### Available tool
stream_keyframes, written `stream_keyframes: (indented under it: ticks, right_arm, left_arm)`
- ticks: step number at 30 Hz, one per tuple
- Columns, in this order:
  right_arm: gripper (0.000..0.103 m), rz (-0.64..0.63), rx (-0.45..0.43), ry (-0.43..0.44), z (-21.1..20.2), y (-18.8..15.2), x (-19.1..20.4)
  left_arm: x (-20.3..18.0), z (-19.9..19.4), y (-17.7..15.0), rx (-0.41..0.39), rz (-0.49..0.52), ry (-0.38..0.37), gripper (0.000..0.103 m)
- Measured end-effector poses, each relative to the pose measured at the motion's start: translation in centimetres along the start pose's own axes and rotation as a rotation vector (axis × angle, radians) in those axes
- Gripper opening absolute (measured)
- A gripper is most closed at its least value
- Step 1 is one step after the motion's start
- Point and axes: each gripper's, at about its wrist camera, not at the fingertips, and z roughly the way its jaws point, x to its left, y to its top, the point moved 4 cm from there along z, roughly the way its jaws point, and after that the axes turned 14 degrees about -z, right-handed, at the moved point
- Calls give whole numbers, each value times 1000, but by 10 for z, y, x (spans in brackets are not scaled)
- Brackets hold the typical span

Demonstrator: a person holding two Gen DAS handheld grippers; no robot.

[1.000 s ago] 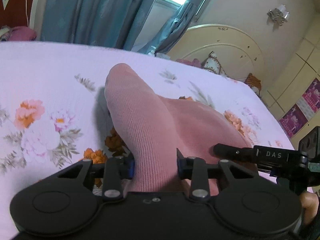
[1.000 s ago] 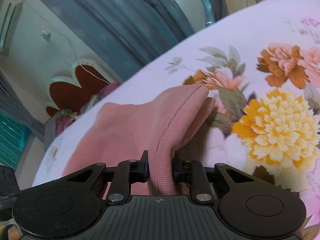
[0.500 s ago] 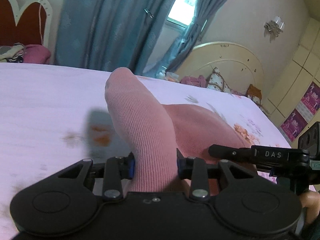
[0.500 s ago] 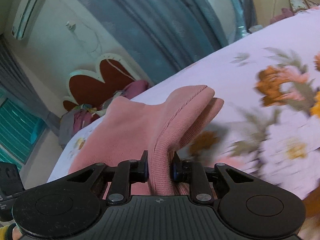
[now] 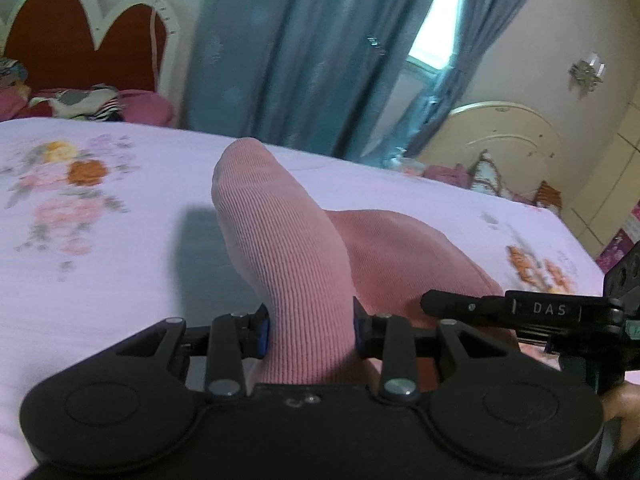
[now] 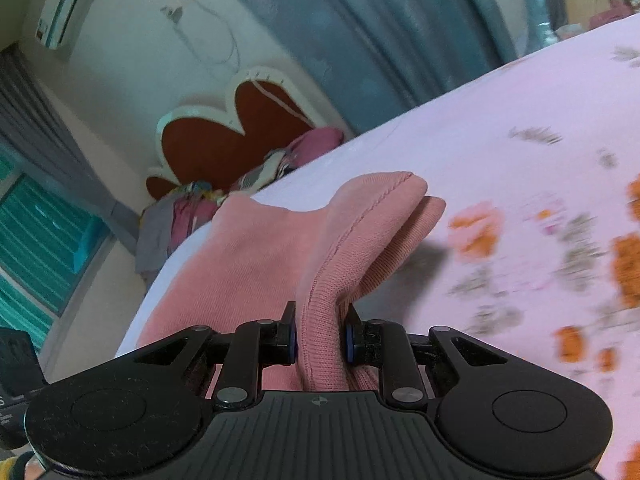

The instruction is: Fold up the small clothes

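Observation:
A small pink ribbed garment (image 5: 288, 240) is held up over the floral bedsheet (image 5: 100, 248). My left gripper (image 5: 311, 330) is shut on a ribbed fold of it, which stands up between the fingers. The rest of the garment (image 5: 400, 248) stretches right toward my right gripper, whose black body (image 5: 520, 310) shows at the right edge. In the right wrist view my right gripper (image 6: 321, 338) is shut on a hemmed edge of the same garment (image 6: 352, 240), with the cloth spreading off to the left (image 6: 240, 264).
A red heart-shaped headboard (image 5: 80, 40) with piled clothes (image 5: 80, 104) stands past the bed. Blue curtains (image 5: 300, 48) and a cream headboard (image 5: 500, 140) lie behind. The bed edge drops off at the left of the right wrist view (image 6: 160, 280).
Both grippers have lifted and carried the garment forward over the bed; the floral print slid away beneath and the far wall and headboard now fill more of the view. Both grips are unchanged.

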Motion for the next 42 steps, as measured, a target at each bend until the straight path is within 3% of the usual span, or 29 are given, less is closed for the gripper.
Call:
stream_keyframes:
  ticks: [7, 11, 14, 17, 20, 26, 31, 35, 39, 42]
  right_arm:
    - [21, -38, 54, -37, 43, -12, 10]
    - [21, -30, 91, -80, 47, -18, -5]
    - [29, -30, 91, -130, 45, -21, -12]
    - [29, -14, 78, -141, 38, -19, -15]
    - [29, -64, 80, -163, 37, -14, -9]
    - [30, 11, 74, -145, 48, -2, -18]
    - [29, 24, 77, -157, 65, 9, -27]
    - [29, -109, 59, -181, 73, 15, -17]
    - [29, -204, 45, -230, 81, 11, -18]
    - [29, -168, 61, -320, 89, 9, -39]
  left_arm:
    - [59, 3, -4, 18, -30, 59, 35]
    - [83, 7, -12, 22, -54, 75, 45]
    - [83, 5, -13, 14, -46, 91, 52]
    - [80, -3, -12, -1, -26, 118, 60]
    - [77, -17, -9, -54, 14, 138, 57]
    - [58, -32, 6, -146, 82, 125, 58]
    - [47, 0, 21, -119, 105, 121, 57]
    - [57, 32, 27, -98, 94, 183, 56]
    - [72, 50, 28, -86, 59, 221, 61]
    - [80, 57, 26, -74, 35, 241, 71]
